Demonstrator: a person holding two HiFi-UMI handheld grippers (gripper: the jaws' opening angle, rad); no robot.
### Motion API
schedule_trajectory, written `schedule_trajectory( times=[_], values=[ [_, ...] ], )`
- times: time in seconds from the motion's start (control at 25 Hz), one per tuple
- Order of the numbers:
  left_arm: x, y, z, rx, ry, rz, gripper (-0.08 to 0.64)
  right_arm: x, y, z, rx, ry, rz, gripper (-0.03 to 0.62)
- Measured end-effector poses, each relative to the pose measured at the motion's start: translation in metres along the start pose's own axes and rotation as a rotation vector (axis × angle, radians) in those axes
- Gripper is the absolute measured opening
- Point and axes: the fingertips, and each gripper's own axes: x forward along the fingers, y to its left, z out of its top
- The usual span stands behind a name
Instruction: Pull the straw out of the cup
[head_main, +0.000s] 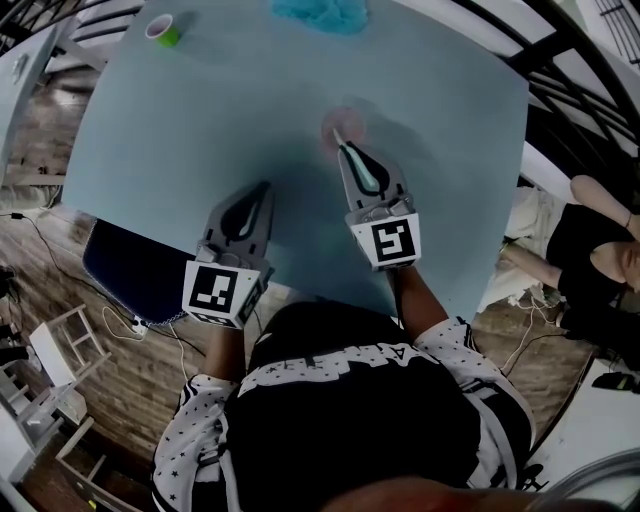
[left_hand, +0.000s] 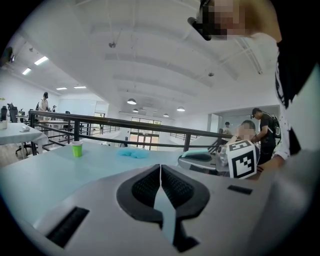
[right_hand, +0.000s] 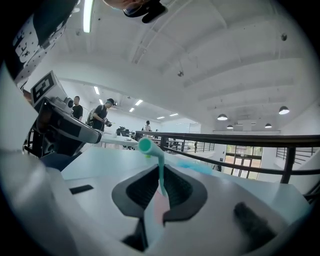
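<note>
A teal bendy straw (right_hand: 159, 170) stands between the jaws of my right gripper (right_hand: 161, 176), which is shut on it; its bent top (right_hand: 146, 145) sticks out past the fingertips. In the head view my right gripper (head_main: 346, 150) points at a pale pink cup (head_main: 350, 120) in the middle of the table, with the straw (head_main: 338, 135) at its tip. A pink patch of the cup (right_hand: 158, 207) shows through the gap under the jaws. The straw's lower end is hidden. My left gripper (head_main: 264, 190) is shut and empty (left_hand: 160, 168), down and to the left of the cup.
The light blue table (head_main: 200, 130) carries a small green cup (head_main: 163, 30) at the far left corner and a crumpled blue cloth (head_main: 322, 12) at the far edge. Both also show in the left gripper view: green cup (left_hand: 76, 148), cloth (left_hand: 132, 153). A railing (left_hand: 100, 122) runs behind.
</note>
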Motion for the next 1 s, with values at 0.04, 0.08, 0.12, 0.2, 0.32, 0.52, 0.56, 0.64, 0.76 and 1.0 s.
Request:
schedule_trajectory(
  times=[0.04, 0.08, 0.12, 0.2, 0.32, 0.52, 0.56, 0.64, 0.76, 1.0],
  values=[
    [-0.001, 0.001, 0.000, -0.001, 0.000, 0.004, 0.015, 0.000, 0.000, 0.000, -0.004, 0.013, 0.000, 0.044],
    [-0.001, 0.002, 0.000, -0.001, -0.001, 0.006, 0.015, 0.001, 0.001, -0.001, -0.002, 0.022, 0.000, 0.044],
    [-0.001, 0.003, 0.001, -0.001, -0.002, 0.008, 0.015, 0.001, 0.000, -0.002, 0.003, 0.026, -0.001, 0.044],
    [-0.001, 0.004, 0.001, -0.001, -0.005, 0.010, 0.015, 0.000, -0.001, -0.003, 0.009, 0.028, -0.004, 0.044],
    [0.000, 0.004, 0.003, -0.001, -0.011, 0.010, 0.015, 0.000, -0.003, 0.001, 0.012, 0.027, -0.010, 0.044],
    [0.001, 0.001, 0.010, 0.008, -0.021, -0.007, 0.015, 0.001, -0.009, 0.014, 0.000, 0.018, -0.020, 0.044],
    [0.001, 0.001, 0.011, 0.009, -0.023, -0.009, 0.015, 0.000, -0.009, 0.016, 0.002, 0.020, -0.020, 0.044],
    [0.002, 0.000, 0.016, 0.015, -0.031, -0.012, 0.015, -0.001, -0.012, 0.025, 0.037, 0.006, -0.030, 0.044],
    [0.004, -0.002, 0.022, 0.022, -0.040, -0.016, 0.015, -0.004, -0.016, 0.037, 0.064, -0.019, -0.041, 0.044],
    [0.007, -0.007, 0.031, 0.032, -0.057, -0.030, 0.015, -0.012, -0.018, 0.051, 0.057, -0.028, -0.041, 0.044]
  ],
)
